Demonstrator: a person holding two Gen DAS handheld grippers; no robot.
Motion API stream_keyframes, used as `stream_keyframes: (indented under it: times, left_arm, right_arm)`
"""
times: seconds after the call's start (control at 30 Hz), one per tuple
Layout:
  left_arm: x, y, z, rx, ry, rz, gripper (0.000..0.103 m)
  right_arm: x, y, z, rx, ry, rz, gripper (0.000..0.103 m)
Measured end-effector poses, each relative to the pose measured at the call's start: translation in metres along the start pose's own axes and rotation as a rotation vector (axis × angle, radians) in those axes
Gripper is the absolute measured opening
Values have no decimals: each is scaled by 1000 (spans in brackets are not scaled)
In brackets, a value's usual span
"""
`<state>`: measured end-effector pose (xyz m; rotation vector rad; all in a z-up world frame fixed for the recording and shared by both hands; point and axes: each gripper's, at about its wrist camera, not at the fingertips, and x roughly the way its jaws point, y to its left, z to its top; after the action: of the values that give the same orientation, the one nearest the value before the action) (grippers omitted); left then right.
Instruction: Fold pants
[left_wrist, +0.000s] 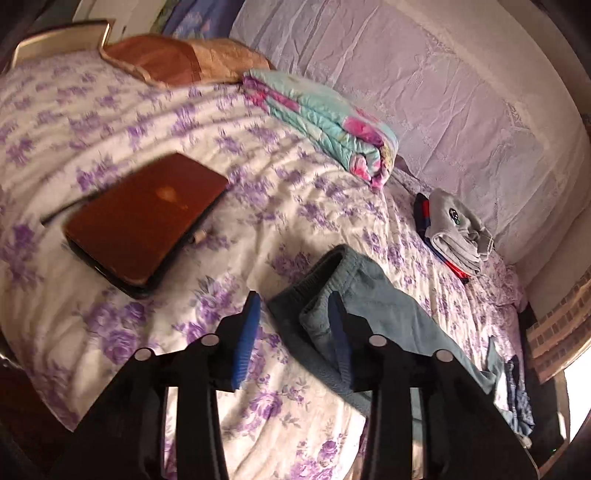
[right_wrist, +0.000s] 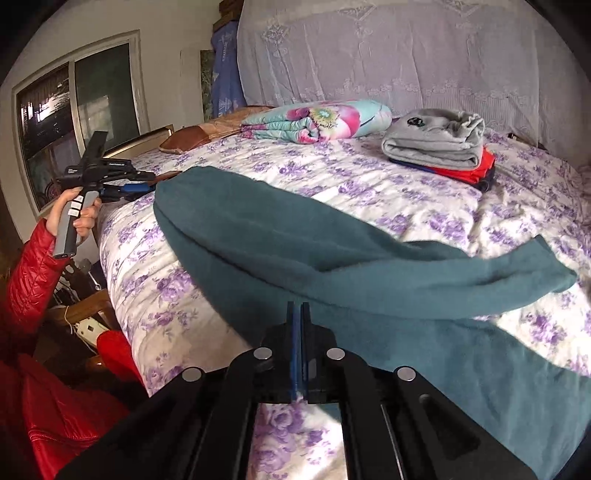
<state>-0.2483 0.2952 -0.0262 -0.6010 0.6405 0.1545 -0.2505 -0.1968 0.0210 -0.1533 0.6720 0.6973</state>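
Observation:
Teal pants (right_wrist: 332, 254) lie across the purple-flowered bed sheet (right_wrist: 388, 192), one leg draped over the rest. In the left wrist view their waistband end (left_wrist: 354, 291) lies just ahead. My left gripper (left_wrist: 293, 314) is open and empty above the waistband, its right finger over the cloth. It also shows in the right wrist view (right_wrist: 136, 186), held at the bed's left edge. My right gripper (right_wrist: 299, 314) is shut, its tips at the near edge of the pants; whether cloth is pinched between them is hidden.
A brown laptop (left_wrist: 147, 221) lies on the bed to the left. A folded floral quilt (left_wrist: 325, 122) and a brown pillow (left_wrist: 173, 61) lie at the head. A stack of folded clothes, grey on top (right_wrist: 436, 144), sits at the far side. A lace-covered wall (right_wrist: 406, 55) runs behind.

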Motion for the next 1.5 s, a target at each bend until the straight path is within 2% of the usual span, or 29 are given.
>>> stream_keyframes:
  times: [0.07,0.13,0.17,0.2,0.3,0.37,0.43,0.47,0.5,0.6,0.67,0.73,0.8,0.87,0.9,0.93,1.0,1.03,1.07,1.13,1.17,1.23,1.33,1.4,1.47,1.5]
  left_arm:
    - [-7,-10,0,28,-12,-21,37]
    - [-3,-25,-2,72,30,-75,38]
    - [1,-35,-4,103,51,-96,40]
    - [8,-44,-6,135,67,-104,42]
    - [31,-69,-19,244,121,-89,54]
    - [50,-75,-26,278,167,-65,55]
    - [63,-70,-31,259,193,-51,55]
    - [65,-66,-32,249,193,-59,55]
    - [63,-64,-32,244,189,-70,55]
    - [58,-57,-31,233,187,-80,54]
    - [55,-55,-31,236,189,-76,54]
    - [52,-53,-33,244,182,-65,54]
    - [51,-51,-35,251,179,-61,54]
    - [48,-51,-37,252,173,-50,54]
    - [45,-53,-37,251,170,-39,54]
    - [40,-55,-38,252,162,-28,54]
    - [25,-64,-40,278,119,-22,55]
    - [17,-71,-42,306,95,-32,55]
    - [11,-80,-44,334,79,-47,59]
    - [8,-99,-50,385,73,-88,68]
    - [11,-110,-55,404,85,-114,72]
    - [24,-130,-65,443,125,-169,73]
    - [56,-151,-84,469,190,-199,77]
    - [79,-154,-102,467,243,-203,85]
    - [88,-155,-115,506,209,-166,88]
    - [83,-159,-117,540,193,-166,94]
  right_arm:
    - [8,1,7,-63,20,-23,5]
    - [18,3,13,-127,42,-35,27]
    - [22,6,15,-165,44,-47,47]
    - [24,10,18,-211,41,-58,49]
    - [34,18,26,-311,65,-67,48]
    - [44,16,29,-325,104,-46,47]
    - [55,13,27,-345,156,-45,28]
    - [59,12,26,-350,179,-46,9]
    - [59,13,24,-353,182,-53,4]
    - [37,29,20,-374,123,-84,4]
    - [19,41,14,-357,94,-66,4]
    - [12,53,0,-338,104,-48,4]
    - [22,63,-20,-358,144,-80,5]
    - [24,66,-31,-370,118,-120,6]
    - [21,65,-30,-356,114,-112,10]
    - [17,62,-25,-323,120,-81,13]
    - [-3,44,-12,-189,80,57,32]
    - [-13,33,-5,-120,45,93,33]
    - [-21,20,2,-61,18,93,34]
    - [-32,-13,17,68,-30,4,39]
    - [-33,-35,25,145,-43,-85,48]
    - [-28,-80,35,299,-41,-260,52]
    - [-2,-138,45,477,23,-309,53]
    - [19,-169,51,563,67,-373,57]
    - [41,-192,58,624,111,-427,60]
    - [53,-200,60,644,144,-465,65]
